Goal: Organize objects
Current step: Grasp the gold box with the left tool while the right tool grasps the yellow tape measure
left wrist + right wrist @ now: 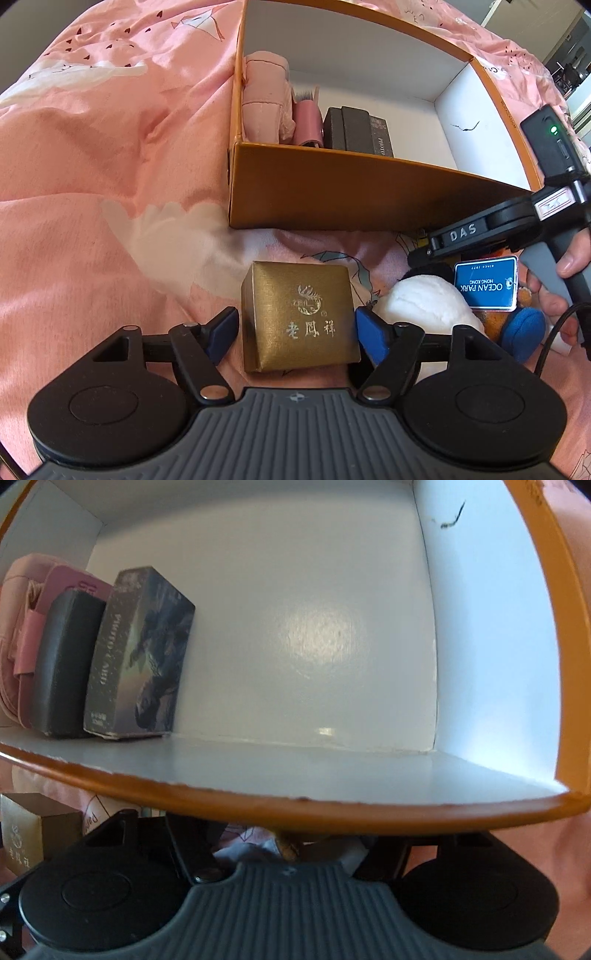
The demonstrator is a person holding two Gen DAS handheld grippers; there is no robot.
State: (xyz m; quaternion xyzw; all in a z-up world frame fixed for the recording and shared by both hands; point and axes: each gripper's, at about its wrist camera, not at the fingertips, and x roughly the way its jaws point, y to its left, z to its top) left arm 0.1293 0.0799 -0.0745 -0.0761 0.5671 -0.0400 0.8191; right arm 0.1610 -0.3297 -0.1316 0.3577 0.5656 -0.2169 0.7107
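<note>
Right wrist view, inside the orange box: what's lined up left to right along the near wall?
pink pouch → pink item with a strap, partly hidden → black case → dark printed box → bare white floor of the orange box

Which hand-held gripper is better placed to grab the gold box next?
Left. The left hand-held gripper is open with its blue pads either side of the gold box. The right hand-held gripper is over the plush toy, beside the orange box.
</note>
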